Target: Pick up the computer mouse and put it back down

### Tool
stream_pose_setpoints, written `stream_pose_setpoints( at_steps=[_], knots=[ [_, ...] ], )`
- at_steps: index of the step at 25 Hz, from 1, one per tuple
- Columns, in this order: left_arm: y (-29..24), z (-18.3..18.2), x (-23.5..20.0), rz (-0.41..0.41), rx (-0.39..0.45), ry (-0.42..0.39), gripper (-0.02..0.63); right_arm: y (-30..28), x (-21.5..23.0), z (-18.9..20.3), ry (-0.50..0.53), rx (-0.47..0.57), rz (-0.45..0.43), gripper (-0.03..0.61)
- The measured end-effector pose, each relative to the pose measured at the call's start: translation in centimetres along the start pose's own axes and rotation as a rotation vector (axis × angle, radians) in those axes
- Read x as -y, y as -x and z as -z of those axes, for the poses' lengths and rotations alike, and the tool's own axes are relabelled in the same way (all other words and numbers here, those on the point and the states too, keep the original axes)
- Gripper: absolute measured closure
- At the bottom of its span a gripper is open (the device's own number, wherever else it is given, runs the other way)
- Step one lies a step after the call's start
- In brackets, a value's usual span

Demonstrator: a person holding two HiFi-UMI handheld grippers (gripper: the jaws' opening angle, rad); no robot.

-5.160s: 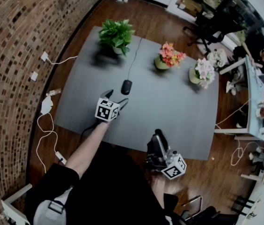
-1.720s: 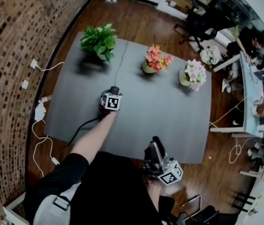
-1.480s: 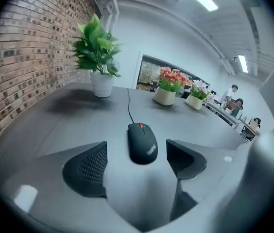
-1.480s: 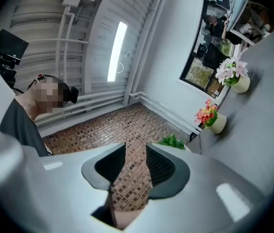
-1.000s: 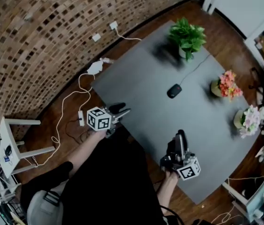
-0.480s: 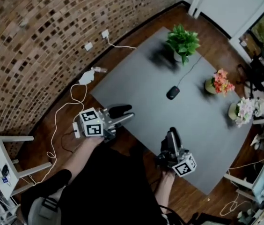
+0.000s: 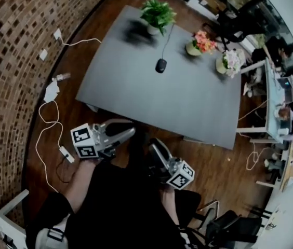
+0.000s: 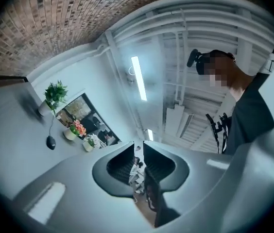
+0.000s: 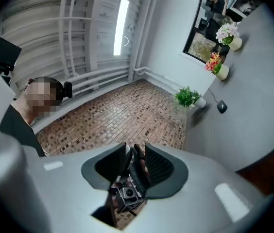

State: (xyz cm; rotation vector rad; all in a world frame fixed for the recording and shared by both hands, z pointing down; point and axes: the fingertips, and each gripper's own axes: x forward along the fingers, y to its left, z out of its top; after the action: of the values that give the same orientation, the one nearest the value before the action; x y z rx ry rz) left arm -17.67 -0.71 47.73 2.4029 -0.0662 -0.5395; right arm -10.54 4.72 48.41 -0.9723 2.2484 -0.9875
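The computer mouse (image 7: 160, 65) lies on the grey table (image 7: 136, 95) near its far edge, just in front of the green plant (image 7: 158, 13), well apart from both tools. The left gripper (image 7: 130, 133) has just squeezed its jaws together with nothing between them, and the right gripper (image 7: 154, 143) is pinched together and empty too, both held past the table's near edge

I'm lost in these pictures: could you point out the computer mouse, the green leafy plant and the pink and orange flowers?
computer mouse (image 7: 160, 65), head view, middle of its dark back.
green leafy plant (image 7: 158, 10), head view, on its leaves.
pink and orange flowers (image 7: 202, 37), head view, on the blooms.
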Motion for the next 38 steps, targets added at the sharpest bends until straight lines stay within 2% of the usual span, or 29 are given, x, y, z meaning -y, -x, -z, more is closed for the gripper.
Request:
stream_pose_setpoints(
  at_steps=[6, 9, 12, 17, 22, 26, 33, 38],
  knots=[
    [1.1, -0.4, 4.4, 0.08, -0.007, -0.033, 0.552, -0.3, -4.4, 0.2, 0.078, 0.014, -0.017, 0.468],
    [1.5, -0.8, 5.7, 0.07, -0.004, -0.056, 0.552, -0.3, -5.9, 0.6, 0.086, 0.012, -0.042, 0.468],
    [0.9, -0.1, 6.8, 0.04, -0.042, -0.101, 0.552, 1.2, -6.6, 0.5, 0.097, 0.026, -0.053, 0.468],
    [-2.2, 3.1, 9.1, -0.001, -0.139, -0.172, 0.552, 6.2, -6.3, -2.1, 0.123, 0.109, -0.04, 0.469],
    [-4.9, 7.5, 12.4, -0.015, -0.217, -0.179, 0.552, 9.2, -6.3, -4.5, 0.131, 0.154, -0.059, 0.471],
    [-5.7, 10.0, 14.2, -0.039, -0.232, -0.179, 0.552, 11.0, -7.9, -4.6, 0.161, 0.132, -0.091, 0.471],
    [-7.1, 13.2, 17.1, -0.067, -0.255, -0.188, 0.552, 15.2, -7.7, -2.7, 0.109, 0.126, -0.102, 0.483],
    [-6.5, 15.1, 17.2, -0.116, -0.249, -0.181, 0.552, 17.1, -8.0, -2.8, 0.105, 0.143, -0.133, 0.531]
  ],
)
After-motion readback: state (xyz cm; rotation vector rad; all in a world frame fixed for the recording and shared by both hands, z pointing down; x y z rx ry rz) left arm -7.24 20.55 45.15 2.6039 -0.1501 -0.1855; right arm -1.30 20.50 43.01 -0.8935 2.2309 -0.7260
